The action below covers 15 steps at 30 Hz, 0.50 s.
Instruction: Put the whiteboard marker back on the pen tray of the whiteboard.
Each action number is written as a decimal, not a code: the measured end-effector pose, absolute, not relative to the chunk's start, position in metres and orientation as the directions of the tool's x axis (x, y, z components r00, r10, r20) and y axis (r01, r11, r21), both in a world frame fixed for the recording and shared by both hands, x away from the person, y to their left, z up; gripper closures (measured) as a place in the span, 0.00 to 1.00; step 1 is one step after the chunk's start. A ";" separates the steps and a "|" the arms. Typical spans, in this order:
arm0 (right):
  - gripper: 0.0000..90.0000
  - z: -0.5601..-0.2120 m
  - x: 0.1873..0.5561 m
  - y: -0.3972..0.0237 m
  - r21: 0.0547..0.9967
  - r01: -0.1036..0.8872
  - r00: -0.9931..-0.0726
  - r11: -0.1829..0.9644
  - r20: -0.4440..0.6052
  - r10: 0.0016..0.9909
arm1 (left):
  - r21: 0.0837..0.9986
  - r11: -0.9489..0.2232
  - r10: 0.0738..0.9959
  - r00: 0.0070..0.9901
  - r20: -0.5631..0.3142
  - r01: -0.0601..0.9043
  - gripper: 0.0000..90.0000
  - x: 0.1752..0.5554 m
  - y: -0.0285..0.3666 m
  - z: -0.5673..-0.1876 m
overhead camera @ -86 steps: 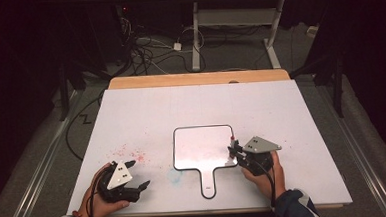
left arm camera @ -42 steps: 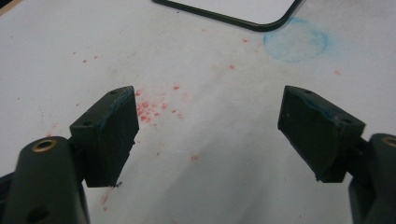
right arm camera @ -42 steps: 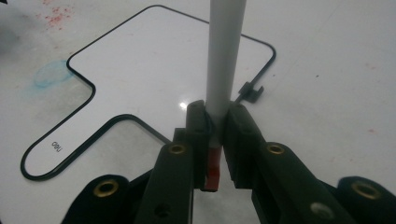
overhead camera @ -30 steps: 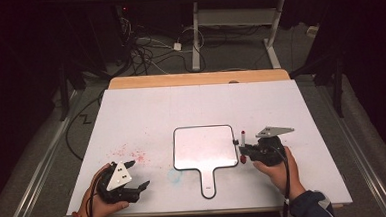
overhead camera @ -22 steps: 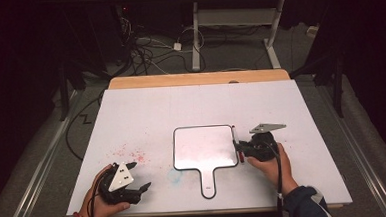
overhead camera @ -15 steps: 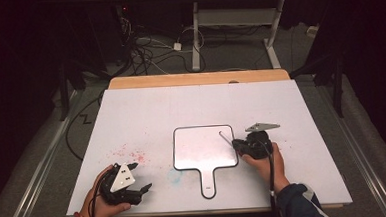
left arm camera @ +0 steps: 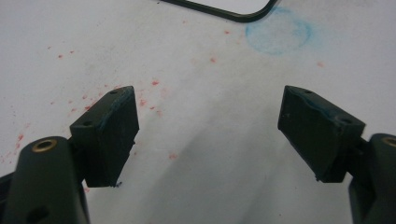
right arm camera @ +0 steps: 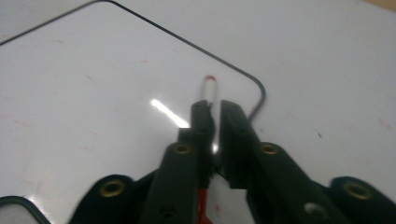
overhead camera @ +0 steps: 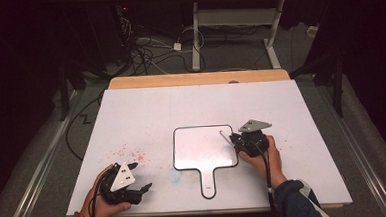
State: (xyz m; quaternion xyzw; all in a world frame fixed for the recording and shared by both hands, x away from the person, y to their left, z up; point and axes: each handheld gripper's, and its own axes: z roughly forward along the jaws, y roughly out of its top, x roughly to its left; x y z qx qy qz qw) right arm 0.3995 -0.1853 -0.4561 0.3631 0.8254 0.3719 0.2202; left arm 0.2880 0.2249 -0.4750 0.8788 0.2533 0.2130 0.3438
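the right gripper (right arm camera: 212,116) has just closed its jaws on a thin marker (right arm camera: 208,88), whose long axis runs on past the jaws with the red tip pointing away from the hand, over the near-right corner of the small handled whiteboard (overhead camera: 203,147). that whiteboard lies flat mid-table (overhead camera: 146,116), handle toward the person. the left gripper (left arm camera: 208,128) rests open and empty beside red specks (left arm camera: 149,93).
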 end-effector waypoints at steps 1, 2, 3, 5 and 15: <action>1.00 -0.456 0.400 -0.183 0.775 0.419 -0.665 0.473 -0.093 0.741 | 0.713 -0.634 0.593 0.780 0.200 0.300 0.22 0.288 0.225 -0.475; 1.00 -0.457 0.401 -0.180 0.764 0.411 -0.689 0.497 -0.097 0.718 | 0.714 -0.633 0.595 0.778 0.200 0.300 0.22 0.288 0.225 -0.475; 1.00 -0.459 0.402 -0.176 0.749 0.408 -0.713 0.523 -0.097 0.695 | 0.716 -0.630 0.597 0.777 0.198 0.302 0.22 0.288 0.226 -0.474; 1.00 -0.462 0.404 -0.169 0.720 0.395 -0.727 0.570 -0.133 0.673 | 0.720 -0.625 0.602 0.774 0.199 0.301 0.22 0.288 0.227 -0.474; 0.99 -0.467 0.413 -0.180 0.709 0.479 -0.673 0.517 -0.081 0.735 | 0.723 -0.624 0.601 0.773 0.203 0.295 0.22 0.286 0.227 -0.472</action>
